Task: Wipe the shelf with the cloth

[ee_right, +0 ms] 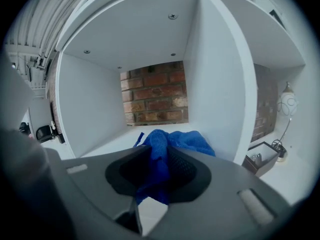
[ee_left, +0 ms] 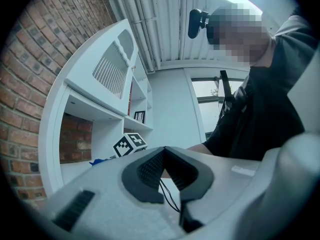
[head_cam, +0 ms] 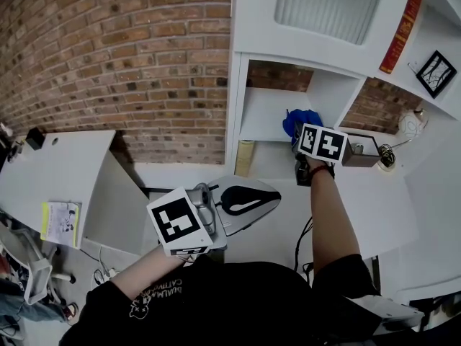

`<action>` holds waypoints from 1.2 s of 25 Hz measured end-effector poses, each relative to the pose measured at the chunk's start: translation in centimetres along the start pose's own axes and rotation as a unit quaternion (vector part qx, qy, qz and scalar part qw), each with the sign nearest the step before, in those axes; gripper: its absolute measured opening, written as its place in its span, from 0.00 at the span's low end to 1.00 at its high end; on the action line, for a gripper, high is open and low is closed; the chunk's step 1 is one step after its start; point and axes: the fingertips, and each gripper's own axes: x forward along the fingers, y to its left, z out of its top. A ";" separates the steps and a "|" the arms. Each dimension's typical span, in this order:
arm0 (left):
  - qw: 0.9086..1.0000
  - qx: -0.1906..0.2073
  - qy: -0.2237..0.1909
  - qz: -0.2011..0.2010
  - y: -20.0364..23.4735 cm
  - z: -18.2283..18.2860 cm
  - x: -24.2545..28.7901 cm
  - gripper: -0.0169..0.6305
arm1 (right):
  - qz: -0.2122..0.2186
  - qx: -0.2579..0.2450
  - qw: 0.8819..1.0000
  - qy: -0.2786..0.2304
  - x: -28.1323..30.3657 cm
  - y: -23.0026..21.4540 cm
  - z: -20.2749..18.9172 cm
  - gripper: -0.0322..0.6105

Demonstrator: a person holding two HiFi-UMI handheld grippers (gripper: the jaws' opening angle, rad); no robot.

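The right gripper (ee_right: 161, 170) is clamped on the blue cloth (ee_right: 186, 140), with a fold of fabric pinched between its jaws. The cloth lies bunched at the near right of an open compartment in the white shelf (ee_right: 107, 145), close to the right-hand partition. The brick wall (ee_right: 155, 96) shows at the far end. The left gripper (ee_left: 164, 155) is held low near the person, its jaws closed together with nothing between them.
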 end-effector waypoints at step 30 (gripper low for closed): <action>1.000 -0.016 0.004 -0.001 -1.3 -0.7 0.0 0.03 | 0.199 0.019 0.977 -0.070 -1.5 12.3 -0.9 0.22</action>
